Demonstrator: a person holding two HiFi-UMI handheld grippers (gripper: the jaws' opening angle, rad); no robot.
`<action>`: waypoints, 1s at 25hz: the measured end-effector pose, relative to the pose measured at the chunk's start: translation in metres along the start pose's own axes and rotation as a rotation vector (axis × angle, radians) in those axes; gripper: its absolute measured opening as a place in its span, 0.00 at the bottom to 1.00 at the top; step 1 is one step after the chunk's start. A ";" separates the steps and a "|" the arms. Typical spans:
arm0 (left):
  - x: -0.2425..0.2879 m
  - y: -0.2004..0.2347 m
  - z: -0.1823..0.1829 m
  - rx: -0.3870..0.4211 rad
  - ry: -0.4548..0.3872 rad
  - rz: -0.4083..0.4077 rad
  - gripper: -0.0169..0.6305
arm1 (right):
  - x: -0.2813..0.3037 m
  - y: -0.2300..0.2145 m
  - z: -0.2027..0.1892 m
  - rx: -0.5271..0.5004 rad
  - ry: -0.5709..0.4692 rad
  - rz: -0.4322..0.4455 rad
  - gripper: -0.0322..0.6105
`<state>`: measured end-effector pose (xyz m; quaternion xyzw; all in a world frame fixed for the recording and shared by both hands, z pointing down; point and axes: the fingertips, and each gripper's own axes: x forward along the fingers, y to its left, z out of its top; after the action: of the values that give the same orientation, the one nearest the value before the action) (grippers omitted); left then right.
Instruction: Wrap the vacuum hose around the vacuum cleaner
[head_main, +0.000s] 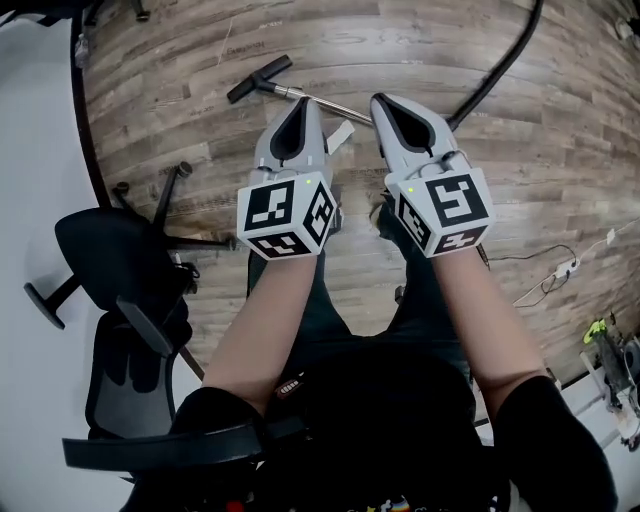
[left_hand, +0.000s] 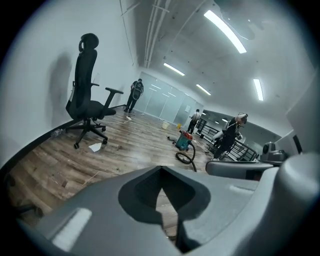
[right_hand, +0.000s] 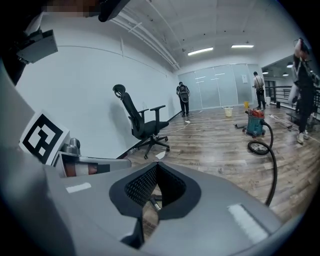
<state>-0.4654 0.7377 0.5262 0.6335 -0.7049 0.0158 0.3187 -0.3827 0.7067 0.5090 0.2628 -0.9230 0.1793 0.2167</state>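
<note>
Claws: your left claw (head_main: 303, 108) and right claw (head_main: 384, 101) both have jaws pressed together, gripping nothing. The vacuum hose (head_main: 500, 68) lies on the floor (head_main: 180, 100), far right. The vacuum cleaner (right_hand: 255, 122) stands well apart, far across the room.

Floor (head_main: 200, 60): brown wood planks, streaky grain right across.
Hose (head_main: 505, 72): black.
Vacuum cleaner (right_hand: 255, 124): teal body, red top.
Wand (head_main: 315, 100): silver tube, black handle.
Chair (head_main: 110, 255): black all over.
Left hand-held gripper (head_main: 305, 106): pale grey, black inside, black-and-white marker squares.
Right hand-held gripper (head_main: 379, 100): same grey, same black-and-white squares.
Wall (right_hand: 75, 90): white.
</note>
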 end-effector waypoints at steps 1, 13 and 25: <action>0.012 0.009 -0.021 -0.006 0.004 0.010 0.03 | 0.011 -0.006 -0.021 -0.005 0.001 0.005 0.08; 0.166 0.148 -0.279 -0.182 0.128 0.265 0.03 | 0.173 -0.080 -0.285 -0.049 0.189 0.067 0.08; 0.251 0.247 -0.464 -0.538 0.201 0.465 0.03 | 0.301 -0.107 -0.433 -0.182 0.349 0.139 0.08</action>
<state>-0.4883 0.7626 1.1074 0.3451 -0.7742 -0.0358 0.5293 -0.4215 0.6915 1.0453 0.1425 -0.8996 0.1527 0.3834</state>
